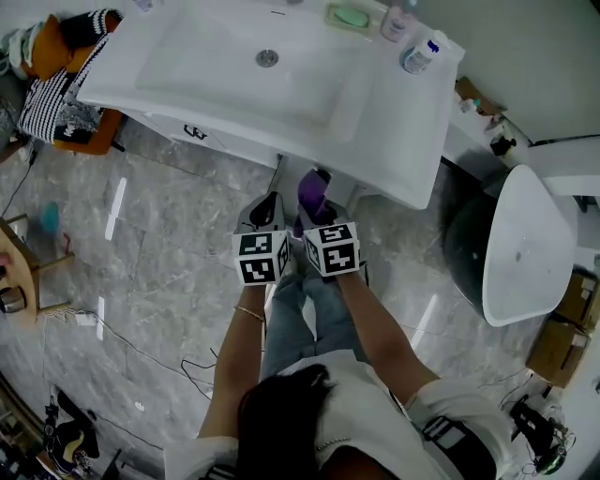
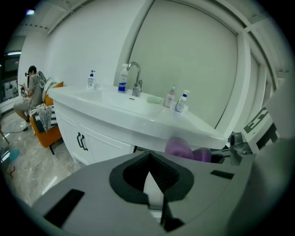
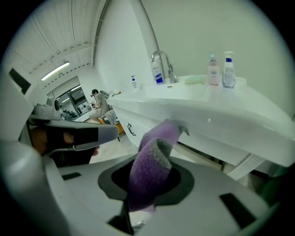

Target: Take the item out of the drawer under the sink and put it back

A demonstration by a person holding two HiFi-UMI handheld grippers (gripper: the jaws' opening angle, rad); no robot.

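Note:
A fuzzy purple cloth [image 1: 312,190] sticks up out of my right gripper [image 1: 317,214], whose jaws are shut on it just below the front edge of the white sink counter [image 1: 394,141]. In the right gripper view the cloth [image 3: 161,138] fills the space between the jaws of the right gripper [image 3: 146,179] and curls toward the counter. My left gripper [image 1: 267,212] hangs close beside it on the left, shut and holding nothing; in its own view the left gripper [image 2: 149,161] points at the white cabinet front [image 2: 99,147]. The counter hides the drawer in the head view.
Bottles [image 1: 417,52] and a soap dish [image 1: 349,16] stand on the counter by the tap. A white toilet lid [image 1: 525,244] is at the right. An orange chair with clothes [image 1: 66,75] sits at the far left, a person [image 2: 30,90] beside it. Cables lie on the grey floor [image 1: 169,272].

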